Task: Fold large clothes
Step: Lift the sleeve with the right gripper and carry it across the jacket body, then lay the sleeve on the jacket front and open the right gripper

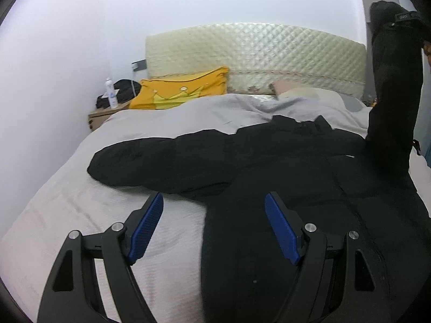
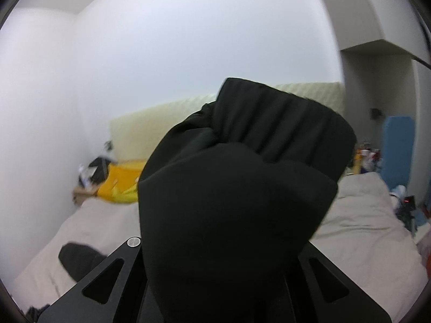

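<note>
A black puffer jacket (image 1: 269,161) lies spread on the grey bed (image 1: 67,196), one sleeve stretched out to the left. My left gripper (image 1: 214,207) is open and empty, low over the jacket's left side edge. The jacket's other sleeve (image 1: 393,86) is lifted high at the right. In the right wrist view that sleeve's ribbed cuff (image 2: 242,177) fills the middle and hides the fingertips; my right gripper (image 2: 229,263) is shut on it, above the bed (image 2: 363,231).
A yellow pillow (image 1: 180,88) and a quilted headboard (image 1: 256,53) are at the bed's far end. A wooden nightstand (image 1: 101,118) with a white bottle (image 1: 111,91) and a black bag stands at the far left. Clutter and a blue panel (image 2: 398,148) are at the right.
</note>
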